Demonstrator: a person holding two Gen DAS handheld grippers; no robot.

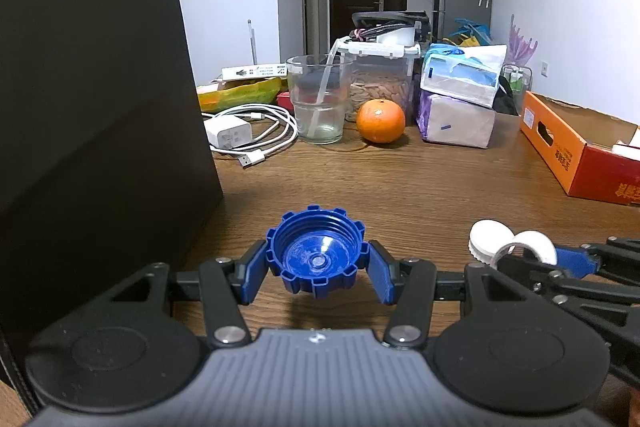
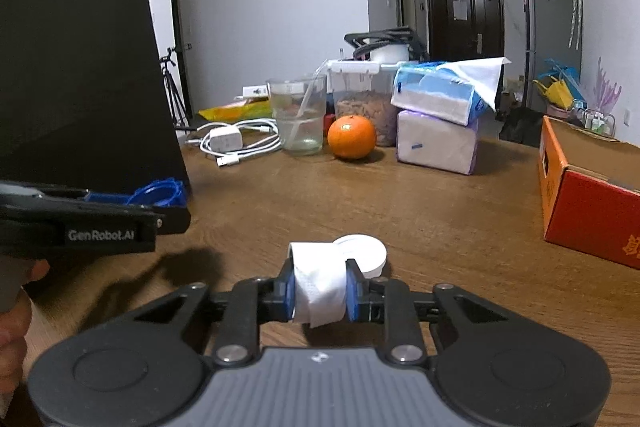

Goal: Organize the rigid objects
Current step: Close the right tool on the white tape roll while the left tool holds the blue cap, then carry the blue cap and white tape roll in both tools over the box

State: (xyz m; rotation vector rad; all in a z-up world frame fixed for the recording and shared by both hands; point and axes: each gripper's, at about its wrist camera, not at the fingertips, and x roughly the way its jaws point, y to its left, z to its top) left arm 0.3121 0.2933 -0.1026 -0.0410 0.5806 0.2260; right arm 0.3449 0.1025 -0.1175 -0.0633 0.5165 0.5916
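Indoors, wooden table [image 2: 420, 203], left gripper [image 1: 318, 263] clasping blue cap [image 1: 316, 251], right gripper [image 2: 320, 293] squeezing white roll [image 2: 318, 283].

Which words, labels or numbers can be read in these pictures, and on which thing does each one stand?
"GenRobot.AI": on the side of the left gripper, in the right wrist view.
Print on the orange box: too blurred to read.
Print on the white carton behind the cable: too small to read.
Paper on the dark door: unreadable.
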